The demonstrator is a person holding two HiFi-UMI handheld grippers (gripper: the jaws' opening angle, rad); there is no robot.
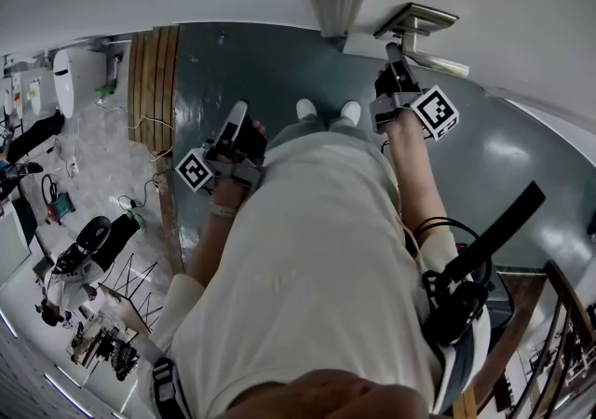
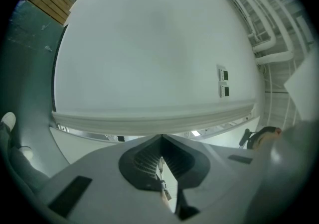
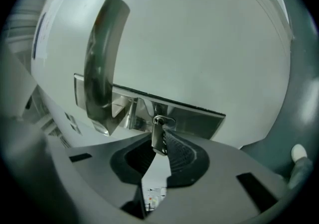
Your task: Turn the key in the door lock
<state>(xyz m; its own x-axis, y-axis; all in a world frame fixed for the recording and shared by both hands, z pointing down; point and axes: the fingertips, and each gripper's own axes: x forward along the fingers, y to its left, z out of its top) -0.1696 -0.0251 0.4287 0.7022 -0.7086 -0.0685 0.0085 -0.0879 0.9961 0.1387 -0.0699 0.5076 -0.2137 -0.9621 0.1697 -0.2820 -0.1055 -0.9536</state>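
At the white door (image 3: 209, 39), the right tongs (image 3: 157, 144) are clamped on the key (image 3: 159, 137), which sits in the keyhole of the steel lock plate (image 3: 199, 117) just beside the lever handle (image 3: 99, 58), while the left tongs (image 2: 161, 143) hover by the person's waist, pressed together on nothing.

Right claw (image 3: 159, 144) outstretched, tight on the key (image 3: 158, 136) (arm nearly straight); left claw (image 2: 160, 154) level, jaws together.
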